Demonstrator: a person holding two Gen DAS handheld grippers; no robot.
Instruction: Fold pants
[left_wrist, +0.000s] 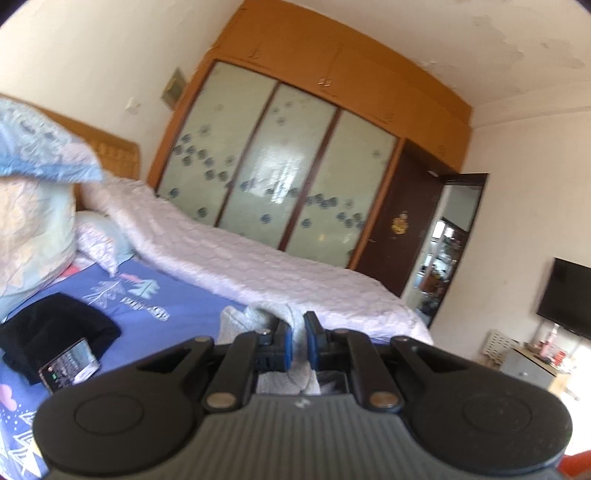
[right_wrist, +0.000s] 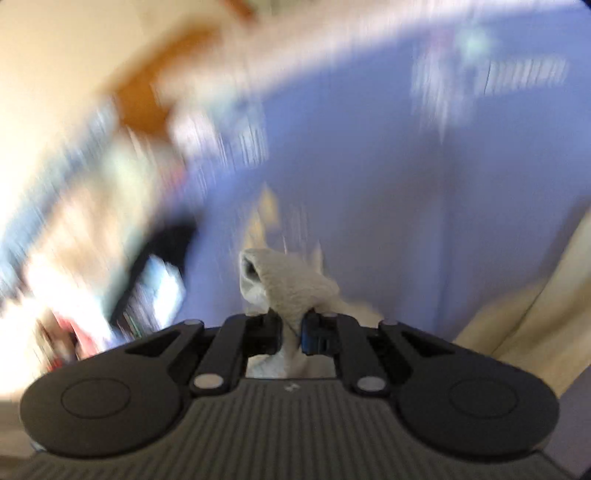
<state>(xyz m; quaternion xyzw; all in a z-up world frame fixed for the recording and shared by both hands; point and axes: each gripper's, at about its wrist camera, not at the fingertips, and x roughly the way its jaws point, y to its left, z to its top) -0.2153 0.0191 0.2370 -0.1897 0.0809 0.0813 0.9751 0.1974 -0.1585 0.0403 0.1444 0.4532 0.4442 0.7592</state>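
Each handheld gripper, the left gripper (left_wrist: 297, 341) and the right gripper (right_wrist: 291, 332), has a grey ribbed body. At ten and two o'clock sit round black discs with black linkage arms, silver rivets (left_wrist: 221, 399) and blue-edged pads (left_wrist: 313, 345).

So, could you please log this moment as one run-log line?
left tongs: shut on grey pants | right tongs: shut on grey pants | surface: blue bedsheet | right view: blurred

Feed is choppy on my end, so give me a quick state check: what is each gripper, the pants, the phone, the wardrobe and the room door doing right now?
left gripper: shut on the pants
right gripper: shut on the pants
pants: light grey, bunched, pinched by both grippers
phone: screen lit, lying against the black garment
wardrobe: sliding doors closed
room door: open
TV: off
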